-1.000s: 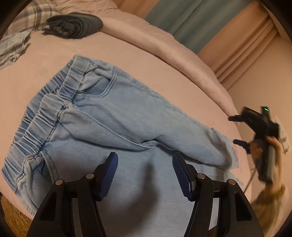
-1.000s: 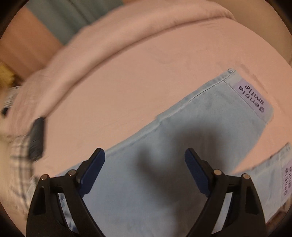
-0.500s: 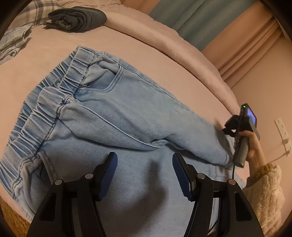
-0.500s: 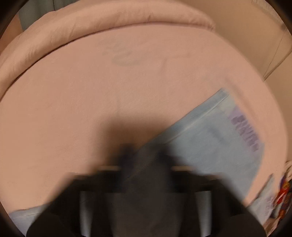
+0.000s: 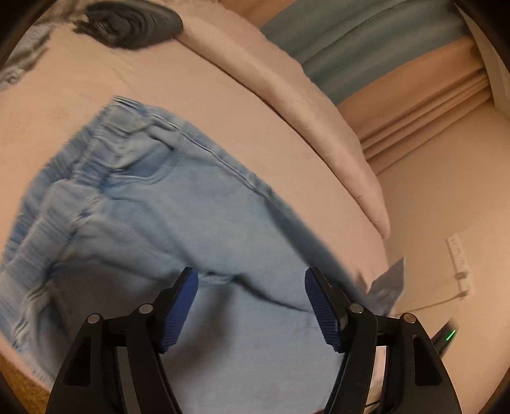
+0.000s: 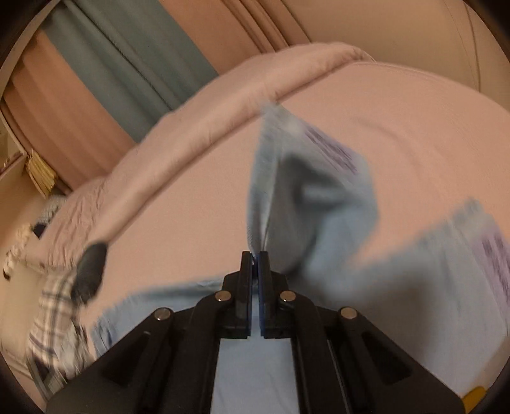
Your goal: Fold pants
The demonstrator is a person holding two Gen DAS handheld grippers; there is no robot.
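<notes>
Light blue denim pants (image 5: 165, 203) lie on a pink bed, waistband at the left, legs running to the right. My left gripper (image 5: 251, 305) is open and empty, hovering above the crotch area. My right gripper (image 6: 255, 258) is shut on the edge of one pant leg near its hem (image 6: 287, 178) and holds it lifted off the bed; a purple label shows on the raised cuff. The other leg (image 6: 446, 274) lies flat at the right. The lifted cuff also shows in the left wrist view (image 5: 387, 283).
The pink bed sheet (image 5: 79, 95) has a rolled pink duvet (image 5: 287, 89) along its far side. A dark folded garment (image 5: 134, 22) lies at the bed's far left. A plaid cloth (image 6: 54, 318) lies at the left. Curtains (image 6: 121, 63) hang behind.
My right gripper went from open over the pant leg to shut on its edge and has lifted the cuff off the bed. The left gripper stays open, with only a small shift in its view.
</notes>
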